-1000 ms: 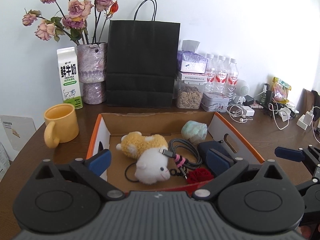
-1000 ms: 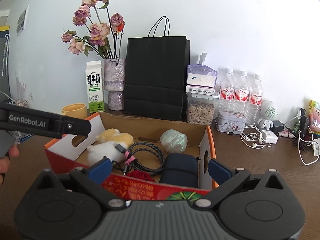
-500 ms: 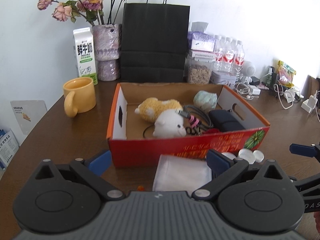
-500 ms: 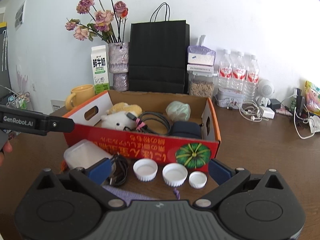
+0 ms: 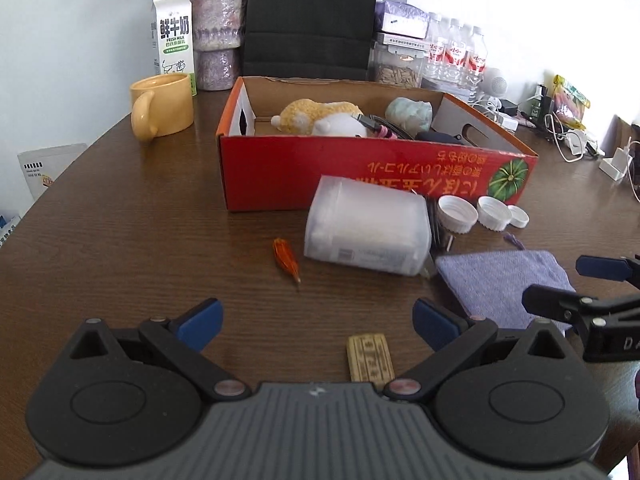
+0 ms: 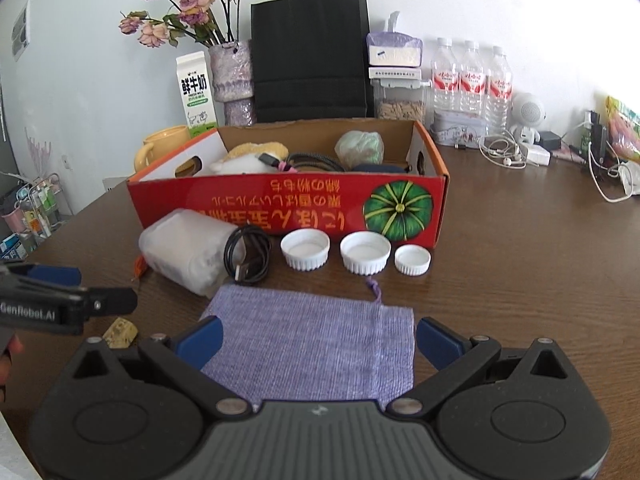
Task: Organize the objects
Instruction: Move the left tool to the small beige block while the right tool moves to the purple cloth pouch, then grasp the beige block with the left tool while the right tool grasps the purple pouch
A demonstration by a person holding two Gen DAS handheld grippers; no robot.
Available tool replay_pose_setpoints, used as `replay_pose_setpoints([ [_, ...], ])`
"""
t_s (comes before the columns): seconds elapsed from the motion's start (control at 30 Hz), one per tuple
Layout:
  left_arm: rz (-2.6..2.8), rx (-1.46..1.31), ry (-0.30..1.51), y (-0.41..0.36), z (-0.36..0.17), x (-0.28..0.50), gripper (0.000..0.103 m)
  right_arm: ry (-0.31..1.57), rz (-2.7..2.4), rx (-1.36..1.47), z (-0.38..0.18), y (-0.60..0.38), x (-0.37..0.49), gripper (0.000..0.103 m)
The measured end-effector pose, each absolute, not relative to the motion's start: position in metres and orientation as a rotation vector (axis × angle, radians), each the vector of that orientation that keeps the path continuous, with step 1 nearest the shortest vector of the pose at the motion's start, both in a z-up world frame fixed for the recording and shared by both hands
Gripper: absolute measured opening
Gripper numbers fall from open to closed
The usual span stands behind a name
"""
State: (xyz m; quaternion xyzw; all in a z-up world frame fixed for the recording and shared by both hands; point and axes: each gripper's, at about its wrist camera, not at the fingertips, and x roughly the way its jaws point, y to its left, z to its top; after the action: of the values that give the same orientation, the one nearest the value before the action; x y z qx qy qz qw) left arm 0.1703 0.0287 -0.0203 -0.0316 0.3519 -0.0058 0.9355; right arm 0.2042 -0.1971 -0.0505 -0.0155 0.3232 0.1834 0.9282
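- Across the lower edge of the left wrist view, the left gripper (image 5: 316, 320) hovers above the brown counter (image 5: 120, 240) with its jaws wide apart and nothing between them.
- Just ahead of it, low in the frame's centre, lies a small tan block (image 5: 370, 356), partly hidden by the gripper body.
- Toward the middle of that view a small orange object (image 5: 285, 257) lies on the counter, just left of a translucent plastic container (image 5: 368, 229) resting on its side.
- Behind the container, a red cardboard box (image 5: 360, 172) sits in the centre of the frame, holding a yellow and white plush toy (image 5: 320, 118), a coiled cable (image 5: 380, 128), a pale green bundle (image 5: 410, 110) and a dark case (image 5: 440, 136).
- At the bottom of the right wrist view, the right gripper (image 6: 318, 342) has its jaws wide apart, one on each side of a purple woven pouch (image 6: 316, 340) that lies flat on the counter; whether they touch it cannot be told.
- Above the pouch, in front of the box, three white caps (image 6: 364, 254) stand in a row with open sides up.
- Left of the caps, a black looped cable (image 6: 247, 258) leans against the container.
- Upper left of the left wrist view shows a yellow mug (image 5: 162, 102), a milk carton (image 5: 173, 36) and a vase (image 5: 218, 36); a black paper bag (image 5: 312, 16) stands behind the box.
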Motion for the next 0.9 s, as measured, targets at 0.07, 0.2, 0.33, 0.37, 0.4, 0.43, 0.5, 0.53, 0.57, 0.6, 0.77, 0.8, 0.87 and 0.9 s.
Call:
replay_pose_setpoints([
  [0.07, -0.003, -0.05, 0.723, 0.025, -0.023, 0.167, 0.103, 0.665, 0.381, -0.031, -0.052, -0.196, 0.204, 0.103],
  [0.2, -0.003, -0.033, 0.746, 0.021, -0.031, 0.167, 0.103, 0.673, 0.388, -0.031, -0.054, -0.192, 0.206, 0.103],
  [0.33, 0.031, 0.003, 0.734, 0.017, -0.04, 0.165, 0.103, 0.681, 0.389, -0.03, -0.057, -0.191, 0.208, 0.103],
  [0.37, 0.032, 0.003, 0.727, 0.016, -0.04, 0.164, 0.103, 0.682, 0.389, -0.031, -0.057, -0.19, 0.209, 0.103],
  [0.4, 0.033, 0.003, 0.722, 0.016, -0.041, 0.163, 0.103, 0.685, 0.389, -0.031, -0.058, -0.19, 0.21, 0.103],
  [0.43, 0.033, 0.003, 0.718, 0.016, -0.041, 0.163, 0.103, 0.687, 0.388, -0.032, -0.059, -0.19, 0.211, 0.103],
  [0.5, 0.033, 0.002, 0.711, 0.016, -0.042, 0.163, 0.103, 0.692, 0.387, -0.035, -0.06, -0.188, 0.213, 0.103],
  [0.53, 0.033, 0.003, 0.708, 0.016, -0.042, 0.162, 0.103, 0.696, 0.387, -0.036, -0.061, -0.188, 0.213, 0.103],
  [0.57, 0.033, 0.003, 0.705, 0.016, -0.042, 0.162, 0.103, 0.701, 0.386, -0.038, -0.062, -0.187, 0.214, 0.103],
  [0.6, 0.032, 0.004, 0.703, 0.016, -0.042, 0.162, 0.103, 0.709, 0.384, -0.041, -0.064, -0.186, 0.215, 0.103],
  [0.77, 0.029, 0.005, 0.699, 0.016, -0.043, 0.162, 0.103, 0.716, 0.372, -0.067, -0.068, -0.182, 0.217, 0.103],
  [0.8, 0.029, 0.005, 0.698, 0.016, -0.043, 0.162, 0.103, 0.714, 0.373, -0.069, -0.069, -0.182, 0.216, 0.103],
  [0.87, 0.029, 0.005, 0.697, 0.015, -0.043, 0.162, 0.103, 0.712, 0.374, -0.07, -0.068, -0.182, 0.216, 0.102],
  [0.9, 0.029, 0.005, 0.697, 0.015, -0.043, 0.162, 0.103, 0.71, 0.376, -0.072, -0.068, -0.182, 0.215, 0.101],
])
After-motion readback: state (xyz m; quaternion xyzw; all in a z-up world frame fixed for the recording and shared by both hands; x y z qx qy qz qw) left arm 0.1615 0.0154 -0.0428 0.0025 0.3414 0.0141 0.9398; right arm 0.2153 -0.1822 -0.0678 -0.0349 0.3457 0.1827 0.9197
